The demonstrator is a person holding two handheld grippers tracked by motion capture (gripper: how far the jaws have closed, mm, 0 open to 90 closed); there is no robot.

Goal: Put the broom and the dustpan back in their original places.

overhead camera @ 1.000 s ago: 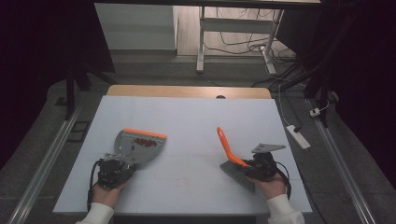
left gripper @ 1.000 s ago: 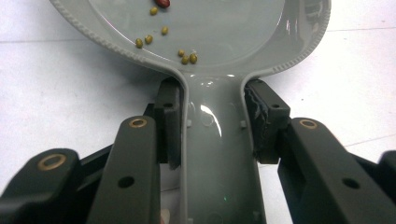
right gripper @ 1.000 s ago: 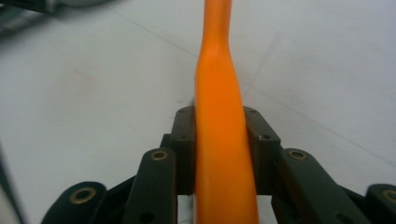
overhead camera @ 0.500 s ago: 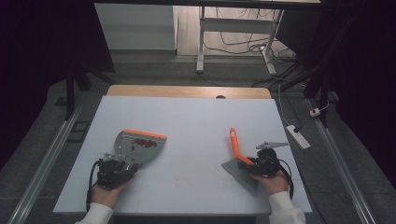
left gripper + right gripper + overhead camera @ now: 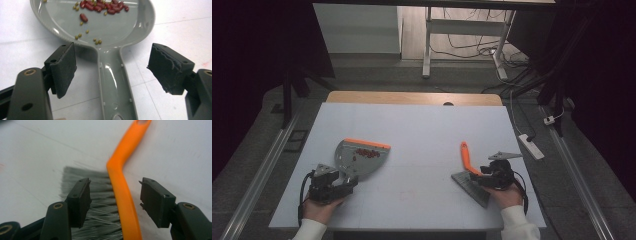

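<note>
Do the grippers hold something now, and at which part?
Nothing: left gripper open astride the dustpan handle, right gripper open astride the brush handle.

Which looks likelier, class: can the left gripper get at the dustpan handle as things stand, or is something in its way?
Probably yes. The left gripper, whose jaws have just been opening, straddles the dustpan handle without pressing it, and nothing lies between.

L claw (image 5: 346, 183) open, R claw (image 5: 476, 176) open
</note>
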